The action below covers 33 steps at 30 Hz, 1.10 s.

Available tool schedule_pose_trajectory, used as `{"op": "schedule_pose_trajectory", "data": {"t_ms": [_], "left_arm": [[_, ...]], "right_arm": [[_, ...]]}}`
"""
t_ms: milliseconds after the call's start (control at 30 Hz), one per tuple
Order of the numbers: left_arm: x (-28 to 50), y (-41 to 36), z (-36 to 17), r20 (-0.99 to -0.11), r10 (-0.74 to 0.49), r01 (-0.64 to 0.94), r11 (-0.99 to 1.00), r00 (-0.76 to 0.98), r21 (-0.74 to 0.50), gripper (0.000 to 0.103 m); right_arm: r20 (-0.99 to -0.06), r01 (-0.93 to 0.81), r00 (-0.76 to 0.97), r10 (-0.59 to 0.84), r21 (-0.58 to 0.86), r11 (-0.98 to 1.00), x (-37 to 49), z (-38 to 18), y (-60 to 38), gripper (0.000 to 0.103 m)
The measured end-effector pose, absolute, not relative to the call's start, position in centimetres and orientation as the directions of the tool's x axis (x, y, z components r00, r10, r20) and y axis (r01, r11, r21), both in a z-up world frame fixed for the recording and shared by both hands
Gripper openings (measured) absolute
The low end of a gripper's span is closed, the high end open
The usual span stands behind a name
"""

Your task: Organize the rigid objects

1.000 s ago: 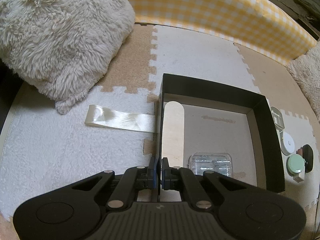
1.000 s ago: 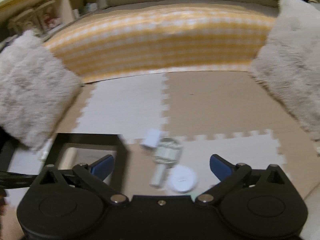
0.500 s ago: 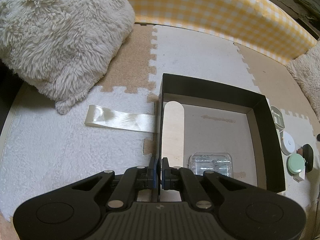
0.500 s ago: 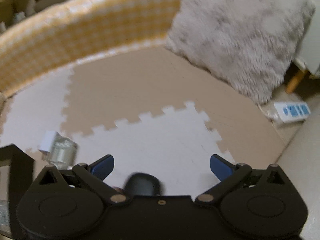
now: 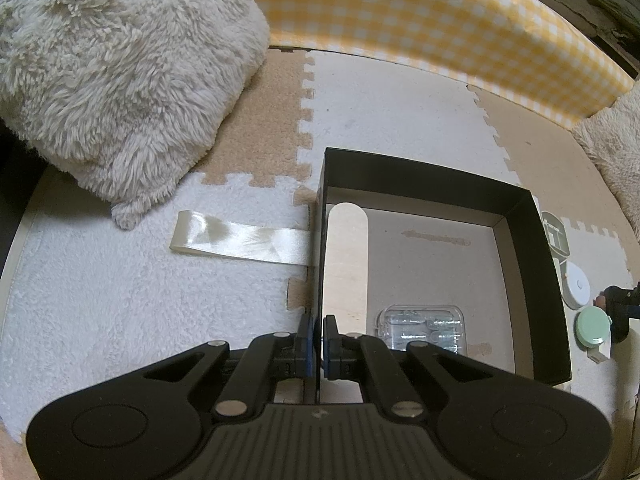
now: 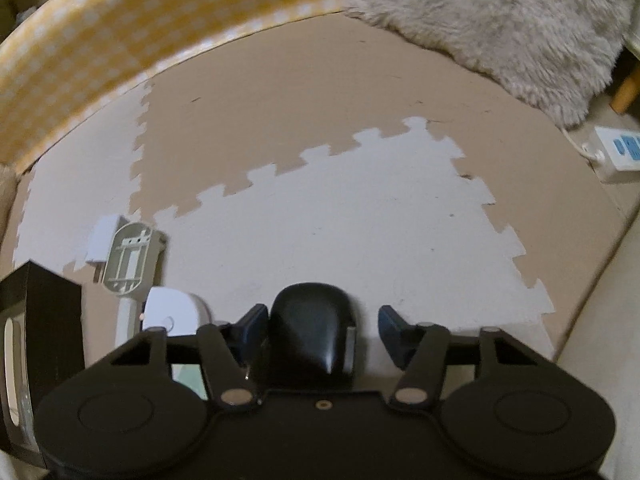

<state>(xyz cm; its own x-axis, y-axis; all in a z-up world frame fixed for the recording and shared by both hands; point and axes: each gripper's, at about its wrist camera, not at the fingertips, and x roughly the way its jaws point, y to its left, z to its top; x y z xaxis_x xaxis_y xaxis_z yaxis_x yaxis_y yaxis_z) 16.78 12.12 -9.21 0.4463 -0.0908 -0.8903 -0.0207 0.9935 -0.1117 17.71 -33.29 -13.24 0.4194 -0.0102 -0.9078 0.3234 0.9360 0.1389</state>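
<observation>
foam mat | left jaws pinching box wall | right jaws closing around black object

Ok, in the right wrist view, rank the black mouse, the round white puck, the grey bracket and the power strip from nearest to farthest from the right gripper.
1. Black mouse, between the closing jaws of the right gripper.
2. Round white puck, just left.
3. Grey bracket, farther left, beyond the puck.
4. Power strip, far right edge.

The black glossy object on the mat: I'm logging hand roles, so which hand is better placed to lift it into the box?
Right. Its tongs are closing around the black glossy object, while the left tongs are shut on the black box's wall.
</observation>
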Motion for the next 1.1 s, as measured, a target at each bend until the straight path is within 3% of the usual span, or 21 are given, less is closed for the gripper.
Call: {"op": "schedule_pose_trajectory", "data": {"t_ms": [633,1100], "left_arm": [[16.7,12.1,-9.2,-0.891,-0.089,-0.019,0.994,0.446,-0.109,0.004],[16.7,12.0,-9.2,-0.890,-0.090,-0.020,0.994,0.446,-0.110,0.004]], "right_arm": [[-0.902,0.231,0.432,0.009,0.120,0.965,17.6,-12.1,-31.7,0.054],[-0.768,-0.038,0.556,0.319,0.360,0.932,15.6,-5.5,-23.7,0.054]]}}
